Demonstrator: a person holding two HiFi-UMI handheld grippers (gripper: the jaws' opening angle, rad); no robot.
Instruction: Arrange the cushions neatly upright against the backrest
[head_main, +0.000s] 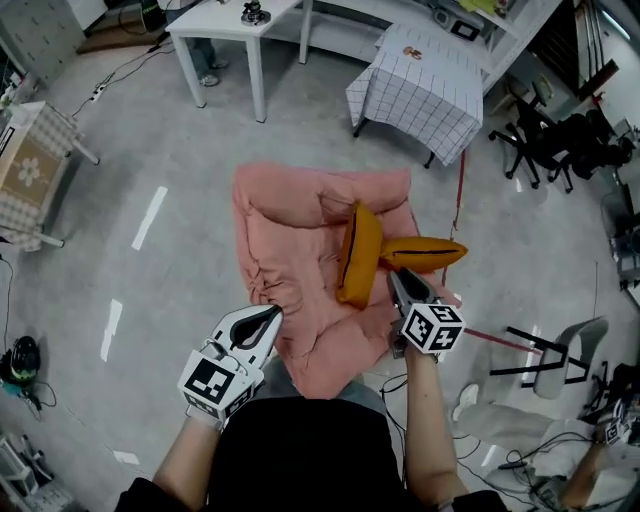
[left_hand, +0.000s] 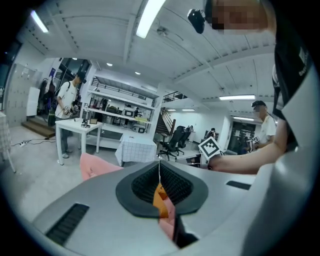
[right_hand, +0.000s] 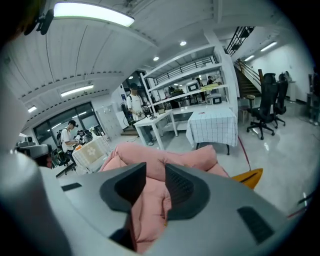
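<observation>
A pink-covered floor sofa (head_main: 290, 240) lies on the grey floor, its backrest at the far end. One orange cushion (head_main: 358, 255) stands on edge on the seat. A second orange cushion (head_main: 425, 253) lies flat at the sofa's right edge and shows in the right gripper view (right_hand: 247, 177). My right gripper (head_main: 395, 272) hovers just before these two cushions, jaws a little apart with only pink cover showing behind them (right_hand: 156, 187). My left gripper (head_main: 272, 312) is over the sofa's near left edge, its jaws closed together on nothing (left_hand: 159, 172).
A checked-cloth table (head_main: 425, 85) and a white table (head_main: 225, 25) stand beyond the sofa. A small floral-topped table (head_main: 30, 165) is at the left. Office chairs (head_main: 560, 140) and a grey chair (head_main: 570, 350) are at the right, with cables on the floor. A person (left_hand: 67, 102) stands far off.
</observation>
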